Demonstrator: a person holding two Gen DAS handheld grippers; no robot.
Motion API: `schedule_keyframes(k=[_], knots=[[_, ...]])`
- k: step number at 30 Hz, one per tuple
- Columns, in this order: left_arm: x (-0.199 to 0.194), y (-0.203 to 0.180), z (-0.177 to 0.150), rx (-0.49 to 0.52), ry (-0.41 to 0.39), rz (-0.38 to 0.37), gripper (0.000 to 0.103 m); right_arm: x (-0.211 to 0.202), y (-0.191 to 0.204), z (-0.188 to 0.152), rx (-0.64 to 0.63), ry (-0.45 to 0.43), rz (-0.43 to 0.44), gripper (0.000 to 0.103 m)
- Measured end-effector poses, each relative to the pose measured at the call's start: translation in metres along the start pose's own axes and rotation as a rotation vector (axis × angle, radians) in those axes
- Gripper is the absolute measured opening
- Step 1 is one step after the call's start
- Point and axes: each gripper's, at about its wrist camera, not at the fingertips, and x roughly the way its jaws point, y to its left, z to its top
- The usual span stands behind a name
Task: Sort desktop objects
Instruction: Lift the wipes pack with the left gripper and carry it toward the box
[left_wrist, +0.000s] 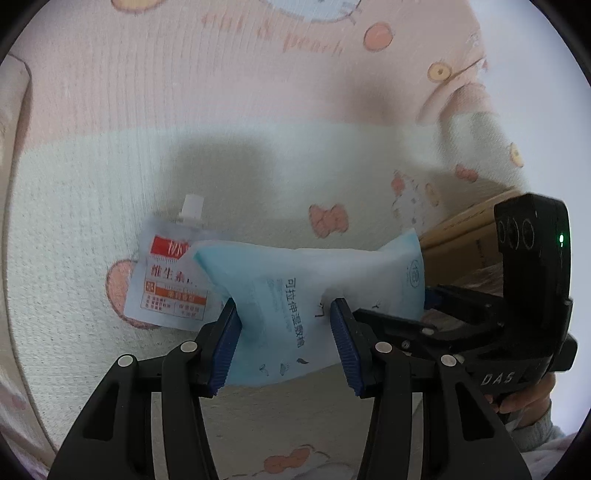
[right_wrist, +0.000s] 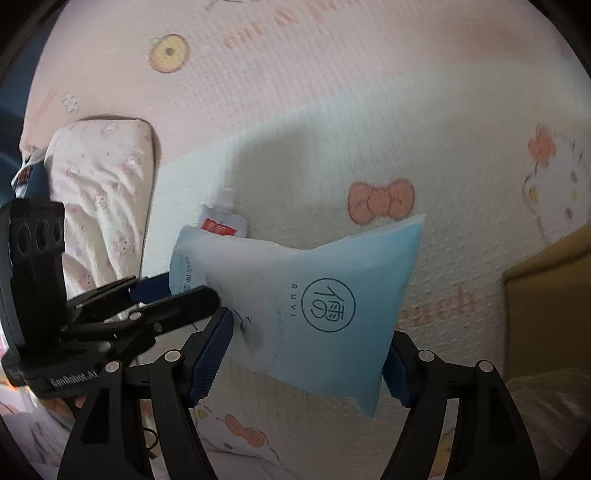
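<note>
Lifting the blue wipes pack (left_wrist: 295, 295) with both tools: left gripper (left_wrist: 284, 314) and right gripper (right_wrist: 310, 332) each pinch an end, so it hangs just above the spout pouch (left_wrist: 170, 273). Next it probably needs carrying over to the cardboard box (right_wrist: 546, 295).

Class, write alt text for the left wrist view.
Both the left gripper and the right gripper pinch a pale blue soft pack above a patterned blanket. A small spouted pouch lies behind it.
</note>
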Motion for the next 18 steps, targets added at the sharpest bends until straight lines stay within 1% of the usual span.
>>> schedule_keyframes(k=[4,6,9,11,14,16,18], knots=[[-0.021,-0.009,0.003,0.019,-0.051,-0.023,0.052,-0.02,0.013,-0.001,-0.072,-0.043,-0.041,0.072],[-0.028,-0.016,0.004,0.037,-0.062,-0.032,0.052,-0.029,0.019,0.0,-0.106,-0.058,-0.059,0.071],[-0.04,-0.028,0.004,0.061,-0.088,-0.046,0.052,-0.046,0.028,0.002,-0.172,-0.087,-0.115,0.071],[-0.054,-0.039,0.004,0.088,-0.127,-0.047,0.052,-0.057,0.032,0.002,-0.188,-0.106,-0.127,0.071],[-0.073,-0.057,0.006,0.132,-0.182,-0.056,0.052,-0.082,0.041,0.002,-0.218,-0.166,-0.147,0.071],[-0.086,-0.069,0.007,0.158,-0.225,-0.068,0.052,-0.103,0.048,-0.001,-0.247,-0.225,-0.17,0.07],[-0.095,-0.078,0.01,0.178,-0.248,-0.082,0.052,-0.121,0.05,-0.002,-0.259,-0.269,-0.18,0.069]])
